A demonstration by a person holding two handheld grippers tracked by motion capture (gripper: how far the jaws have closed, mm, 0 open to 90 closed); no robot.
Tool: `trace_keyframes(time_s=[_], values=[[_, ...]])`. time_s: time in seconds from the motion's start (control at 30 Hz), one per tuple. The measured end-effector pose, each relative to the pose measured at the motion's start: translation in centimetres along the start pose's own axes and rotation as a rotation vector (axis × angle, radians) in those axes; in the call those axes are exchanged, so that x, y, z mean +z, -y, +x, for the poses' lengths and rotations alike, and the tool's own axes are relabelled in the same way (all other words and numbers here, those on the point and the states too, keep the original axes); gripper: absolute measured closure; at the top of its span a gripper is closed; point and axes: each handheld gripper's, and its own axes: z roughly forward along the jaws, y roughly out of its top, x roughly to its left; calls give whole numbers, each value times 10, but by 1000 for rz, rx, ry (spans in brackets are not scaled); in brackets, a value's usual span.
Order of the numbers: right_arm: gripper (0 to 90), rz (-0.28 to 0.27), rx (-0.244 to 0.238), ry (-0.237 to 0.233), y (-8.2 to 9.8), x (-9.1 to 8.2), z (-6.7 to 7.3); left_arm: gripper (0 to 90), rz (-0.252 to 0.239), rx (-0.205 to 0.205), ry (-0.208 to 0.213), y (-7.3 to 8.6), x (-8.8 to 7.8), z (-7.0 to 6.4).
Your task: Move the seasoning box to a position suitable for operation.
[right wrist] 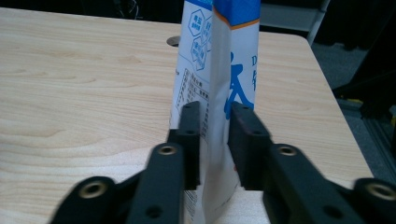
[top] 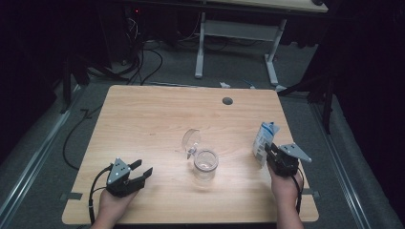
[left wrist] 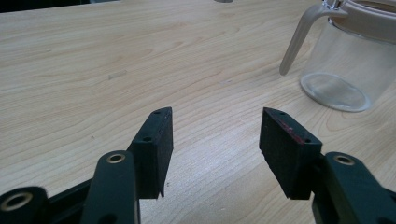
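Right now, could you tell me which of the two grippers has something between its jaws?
The right gripper: its jaws are closed on the blue-and-white carton. The left gripper stands open above bare table.

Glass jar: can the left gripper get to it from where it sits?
Probably yes. The left gripper is open with nothing between its jaws, and only bare table lies between it and the glass jar. The open lid stands on the jar's far side.

Wide bare table (top: 143,119) ahead of the left gripper (top: 141,172), nothing between its parted jaws. Mid-table, the glass jar (top: 206,164) and its raised lid (top: 191,141) block the middle. At the right edge, the carton (top: 264,142) stands pinched in the right gripper (top: 273,153).
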Motion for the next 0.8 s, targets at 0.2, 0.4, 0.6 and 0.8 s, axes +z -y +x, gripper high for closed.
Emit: trace_keyframes(time_s=[0.2,0.4,0.6,0.8], values=[[575,14,23,11,-1,10,5,451,-1,1,-1,0,0,0],[567,20,42,25,2,15,8,451,3,-3,0,1,-1,2],[579,14,50,48,1,15,11,450,2,-1,-1,1,0,0],[665,0,47,52,1,15,10,451,5,0,2,1,0,1]])
